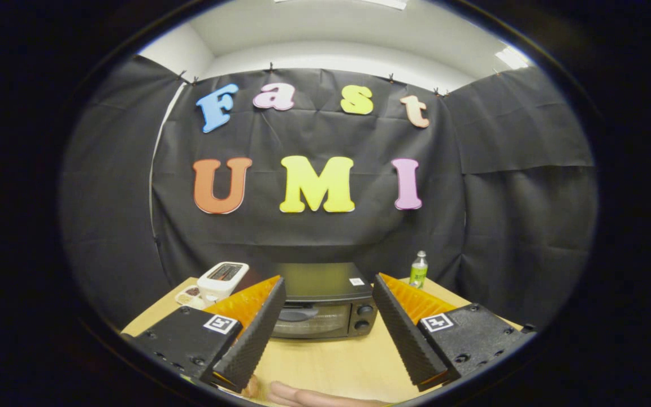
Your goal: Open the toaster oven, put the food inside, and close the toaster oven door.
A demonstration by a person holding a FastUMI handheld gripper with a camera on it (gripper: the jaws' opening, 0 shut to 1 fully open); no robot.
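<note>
A black toaster oven (325,305) stands on the wooden table (331,362) beyond my fingers, its glass door closed and two knobs on its right side. My gripper (328,285) is open and held above the table, with the oven seen through the wide gap between the two black ribbed fingers (257,333). Nothing is between them. Something pale (308,395), either food or a hand, lies on the table's near edge below the fingers; I cannot tell which.
A white slot toaster (222,280) stands left of the oven, with a small dish of food (189,294) beside it. A green bottle (418,270) stands to the oven's right at the back. Bare tabletop lies between the oven and me.
</note>
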